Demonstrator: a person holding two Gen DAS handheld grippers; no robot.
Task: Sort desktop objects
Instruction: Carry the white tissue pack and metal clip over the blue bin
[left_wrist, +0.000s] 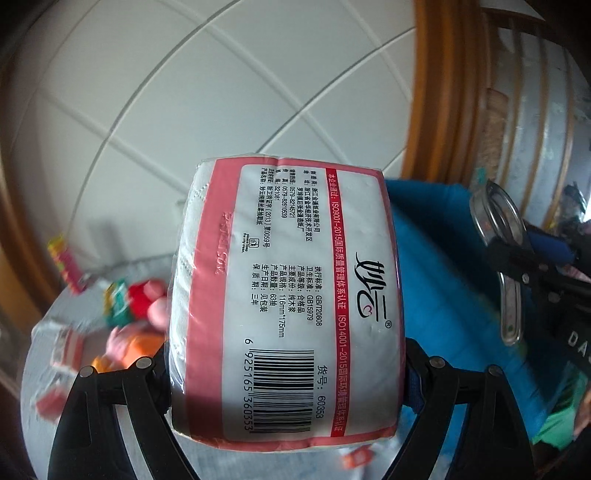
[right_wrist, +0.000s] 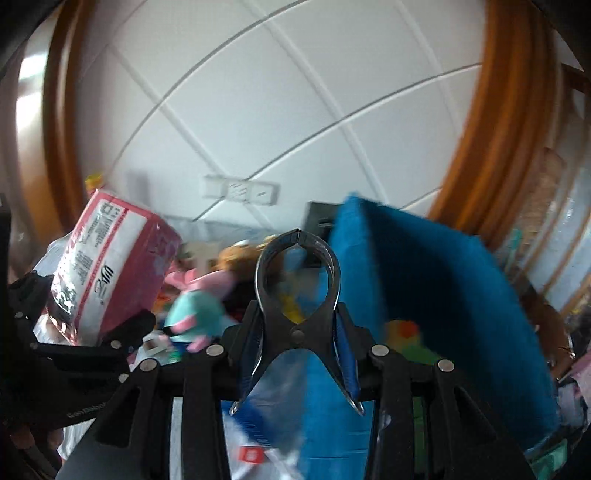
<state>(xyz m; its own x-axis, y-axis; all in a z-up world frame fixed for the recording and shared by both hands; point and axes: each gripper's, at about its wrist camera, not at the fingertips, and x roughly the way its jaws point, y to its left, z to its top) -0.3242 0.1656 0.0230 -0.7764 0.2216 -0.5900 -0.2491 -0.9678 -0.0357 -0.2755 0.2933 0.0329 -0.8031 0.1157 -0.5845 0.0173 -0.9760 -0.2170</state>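
Note:
A pink-and-white tissue pack (left_wrist: 288, 295) with a barcode label fills the left wrist view. My left gripper (left_wrist: 286, 369) is shut on its lower sides and holds it in the air. From the right wrist view the same tissue pack (right_wrist: 110, 266) and left gripper (right_wrist: 83, 306) show at the left. My right gripper (right_wrist: 299, 326) is shut on a clear plastic clip (right_wrist: 263, 280) with a black hinge, its jaws pointing away and closed. That clip (left_wrist: 495, 218) also appears at the right of the left wrist view. A blue fabric box (right_wrist: 424, 277) stands just right of the clip.
Blurred toys lie on the grey tabletop: a red and pink one (left_wrist: 147, 299), an orange one (left_wrist: 140, 347), a teal and pink plush (right_wrist: 195, 314). Small red packets (left_wrist: 66, 347) are scattered. A white tiled wall with a socket (right_wrist: 240, 192) stands behind, between wooden frames (right_wrist: 480, 147).

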